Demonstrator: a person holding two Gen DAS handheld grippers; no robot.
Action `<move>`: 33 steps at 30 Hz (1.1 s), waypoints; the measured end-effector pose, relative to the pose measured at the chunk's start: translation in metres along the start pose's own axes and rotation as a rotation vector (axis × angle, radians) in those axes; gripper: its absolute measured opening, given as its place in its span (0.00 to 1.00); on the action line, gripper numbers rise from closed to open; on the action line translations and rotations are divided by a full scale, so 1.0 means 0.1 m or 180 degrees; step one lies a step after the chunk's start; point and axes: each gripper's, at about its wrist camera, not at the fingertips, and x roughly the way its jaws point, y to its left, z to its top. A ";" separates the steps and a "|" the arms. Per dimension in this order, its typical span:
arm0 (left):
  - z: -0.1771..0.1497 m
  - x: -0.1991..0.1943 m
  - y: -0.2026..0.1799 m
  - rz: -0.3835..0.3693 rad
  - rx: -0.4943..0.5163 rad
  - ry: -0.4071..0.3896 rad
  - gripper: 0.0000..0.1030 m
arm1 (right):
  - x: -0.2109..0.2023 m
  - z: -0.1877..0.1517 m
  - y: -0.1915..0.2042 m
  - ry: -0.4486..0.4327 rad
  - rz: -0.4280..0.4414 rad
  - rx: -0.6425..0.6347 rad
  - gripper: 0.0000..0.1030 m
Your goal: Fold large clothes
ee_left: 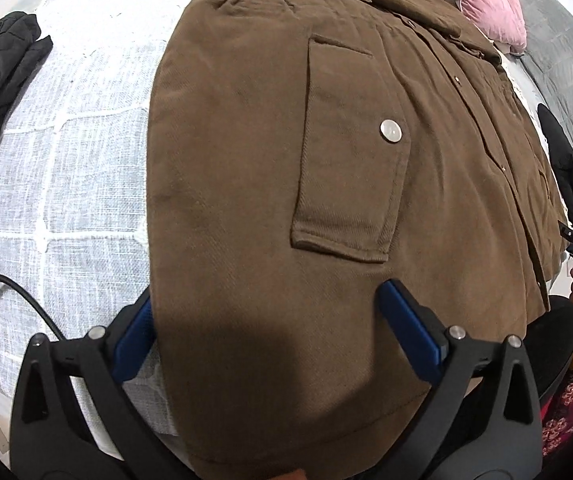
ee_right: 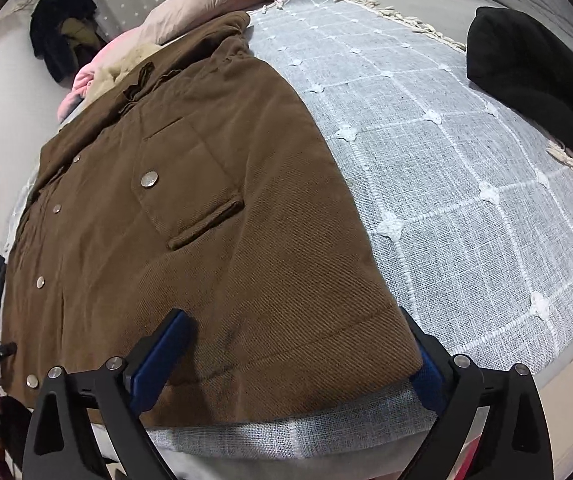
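Two grippers hung over the brown coat (ee_left: 270, 160), which lay flat on the white blanket (ee_left: 70, 168) on the bed. The left gripper (ee_left: 270, 344) was spread wide across one bottom corner of the coat, holding nothing. The right gripper (ee_right: 298, 364) was spread wide across the other bottom corner, empty too. No pad pressed on the cloth.

The coat looked thick and heavy. A grip on just the top layer could let the bottom slip and bunch up. A finger near the coat's edge could also pinch the blanket under the coat and drag it along, spoiling the fold.
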 end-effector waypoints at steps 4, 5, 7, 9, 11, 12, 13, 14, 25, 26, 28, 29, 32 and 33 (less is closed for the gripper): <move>-0.04 -0.03 0.04 -0.0005 0.0003 -0.0024 0.99 | 0.00 -0.01 0.00 -0.0002 0.0007 -0.0015 0.97; -0.04 -0.03 0.04 -0.0009 0.0005 -0.0019 0.99 | 0.00 -0.01 0.01 -0.0007 0.0044 -0.0021 0.97; -0.03 -0.03 0.03 -0.0028 0.0007 -0.0015 0.99 | 0.00 -0.01 0.01 -0.0015 0.0116 -0.0023 0.97; -0.03 -0.04 0.01 -0.0064 0.0030 -0.0012 0.99 | 0.01 -0.01 0.04 -0.0010 0.0197 -0.0032 0.97; -0.03 -0.04 -0.04 -0.0137 0.0082 -0.0007 0.99 | 0.01 0.00 0.05 0.0009 0.0285 -0.0045 0.97; -0.04 -0.06 -0.06 -0.0258 0.0111 -0.0016 0.99 | 0.02 0.00 0.06 0.0024 0.0314 -0.0051 0.97; -0.05 -0.08 -0.09 -0.0360 0.0120 -0.0023 0.99 | 0.02 0.00 0.06 0.0035 0.0333 -0.0053 0.96; -0.06 -0.09 -0.10 -0.0481 0.0114 -0.0031 0.97 | 0.02 0.01 0.07 0.0041 0.0351 -0.0050 0.95; -0.15 -0.13 0.10 -0.1289 -0.0290 -0.0054 0.81 | 0.12 0.00 0.03 0.0334 0.1361 0.0317 0.51; -0.15 -0.13 0.12 -0.1308 -0.0323 -0.0052 0.74 | 0.14 0.00 0.04 0.0359 0.1402 0.0339 0.41; -0.17 -0.13 0.19 -0.1384 -0.0417 -0.0006 0.64 | 0.16 0.00 0.05 0.0410 0.1479 0.0377 0.30; -0.17 -0.11 0.25 -0.1406 -0.0481 0.0004 0.57 | 0.16 0.01 0.08 0.0400 0.1478 0.0383 0.28; -0.20 -0.11 0.33 -0.1440 -0.0676 0.0000 0.29 | 0.05 0.02 0.12 0.0266 0.1554 0.0406 0.23; -0.21 -0.11 0.37 -0.1476 -0.0745 -0.0014 0.20 | -0.01 0.03 0.15 0.0196 0.1617 0.0406 0.21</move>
